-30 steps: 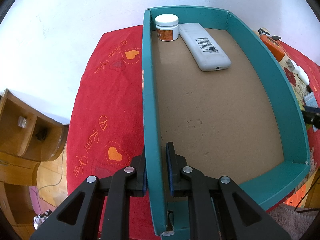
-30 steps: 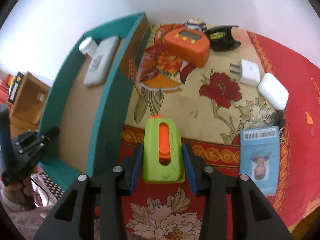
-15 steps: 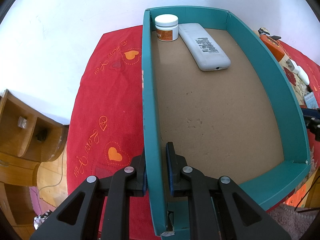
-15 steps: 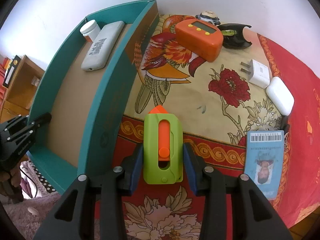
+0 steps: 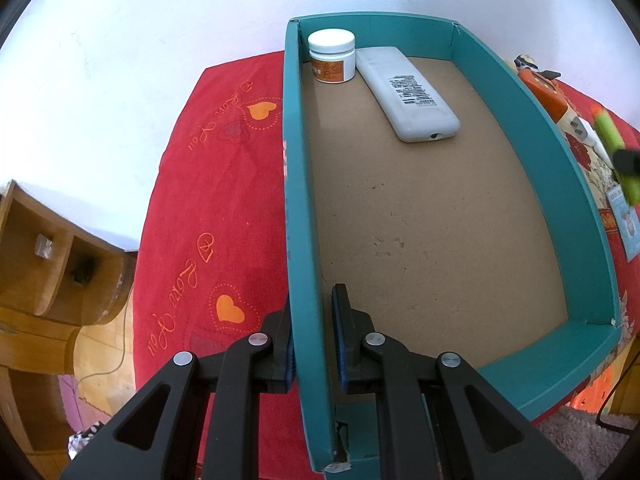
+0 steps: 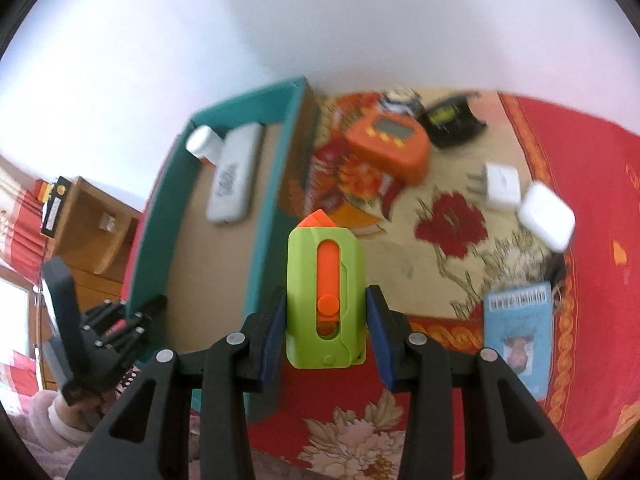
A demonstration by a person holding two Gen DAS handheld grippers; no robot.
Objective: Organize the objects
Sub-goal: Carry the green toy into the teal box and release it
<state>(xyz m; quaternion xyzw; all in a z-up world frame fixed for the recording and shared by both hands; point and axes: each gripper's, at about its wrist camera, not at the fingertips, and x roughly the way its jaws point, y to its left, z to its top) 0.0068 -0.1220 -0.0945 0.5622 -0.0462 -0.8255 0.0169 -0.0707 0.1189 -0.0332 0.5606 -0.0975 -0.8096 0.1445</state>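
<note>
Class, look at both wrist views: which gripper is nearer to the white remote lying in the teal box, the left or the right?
Left, though it's close. The left gripper clamps the teal box wall at the end opposite the white remote. The right gripper holds a green utility knife outside the box.

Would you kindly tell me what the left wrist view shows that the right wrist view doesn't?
Left wrist only: the left tool clamped on the teal box's side wall. Right wrist only: the right tool's pads squeezing the green cutter, plus the orange clock, charger and blue card on the cloth. Both: box, white jar, remote, cutter.
</note>
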